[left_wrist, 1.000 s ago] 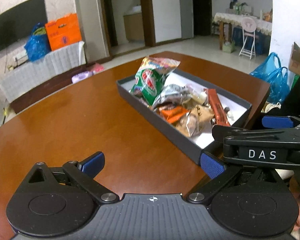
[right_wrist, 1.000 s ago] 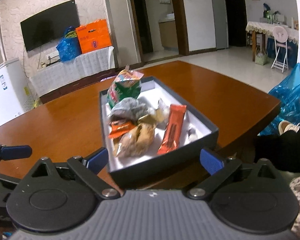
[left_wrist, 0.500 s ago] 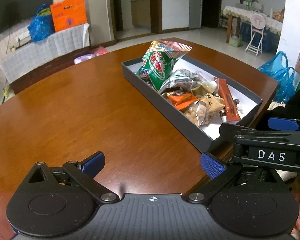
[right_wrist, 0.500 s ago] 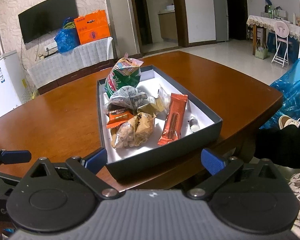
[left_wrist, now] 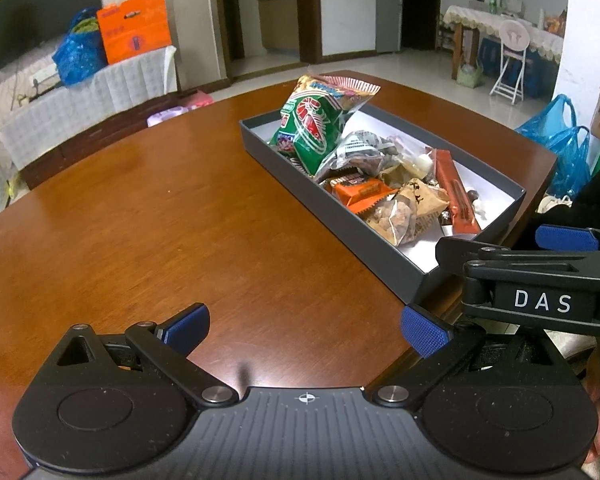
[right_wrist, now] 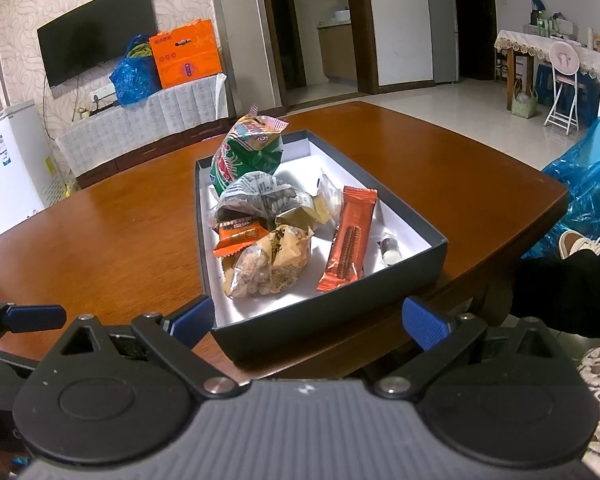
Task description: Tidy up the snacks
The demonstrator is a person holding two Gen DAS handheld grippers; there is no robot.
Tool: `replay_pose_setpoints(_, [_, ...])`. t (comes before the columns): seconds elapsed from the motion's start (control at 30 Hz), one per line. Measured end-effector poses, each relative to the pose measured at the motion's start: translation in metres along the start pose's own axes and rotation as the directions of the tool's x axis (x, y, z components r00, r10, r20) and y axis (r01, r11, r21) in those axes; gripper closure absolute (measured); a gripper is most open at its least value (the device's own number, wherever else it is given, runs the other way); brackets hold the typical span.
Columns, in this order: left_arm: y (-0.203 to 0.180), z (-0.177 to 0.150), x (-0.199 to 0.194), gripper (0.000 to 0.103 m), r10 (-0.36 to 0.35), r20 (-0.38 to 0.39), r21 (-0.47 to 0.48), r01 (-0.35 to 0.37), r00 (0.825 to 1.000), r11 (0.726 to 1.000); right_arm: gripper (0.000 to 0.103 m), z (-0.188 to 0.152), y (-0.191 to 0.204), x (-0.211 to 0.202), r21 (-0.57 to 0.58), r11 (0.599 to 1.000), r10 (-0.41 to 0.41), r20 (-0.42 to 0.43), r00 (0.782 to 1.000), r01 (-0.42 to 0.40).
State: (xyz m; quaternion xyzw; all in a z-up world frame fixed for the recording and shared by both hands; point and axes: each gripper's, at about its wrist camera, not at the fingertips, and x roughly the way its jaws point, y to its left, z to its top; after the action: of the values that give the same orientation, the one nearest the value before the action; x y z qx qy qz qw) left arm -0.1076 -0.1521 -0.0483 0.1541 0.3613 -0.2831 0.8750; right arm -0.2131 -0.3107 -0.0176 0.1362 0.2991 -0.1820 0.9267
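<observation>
A dark grey box (right_wrist: 332,332) with a white inside stands on the brown wooden table (left_wrist: 160,216); it also shows in the left wrist view (left_wrist: 324,212). In it lie a green snack bag (right_wrist: 246,156), a clear bag of dark nuts (right_wrist: 260,198), an orange wrapped bar (right_wrist: 350,240), a small orange packet (right_wrist: 238,236) and a tan nut bag (right_wrist: 272,264). My left gripper (left_wrist: 304,328) is open and empty over the table, left of the box. My right gripper (right_wrist: 308,320) is open and empty at the box's near end.
The table's near edge runs under both grippers. A blue plastic bag (right_wrist: 584,184) and a folding chair (right_wrist: 562,80) stand on the floor to the right. A cabinet with an orange box (right_wrist: 186,58) and a TV (right_wrist: 96,52) are at the back left.
Both grippers have risen and tilted down a little, so the box and table sit lower and fuller in view. Both stay open and empty.
</observation>
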Motion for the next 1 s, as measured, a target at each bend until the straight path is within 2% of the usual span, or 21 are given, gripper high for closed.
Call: replay_pose_setpoints(1.0, [-0.0006, -0.0007, 0.0015, 0.0, -0.006, -0.001, 0.008, 0.006, 1.0, 1.0, 0.001, -0.0001, -0.0003, 0.0007, -0.001, 1.0, 0.0, -0.001, 1.0, 0.0])
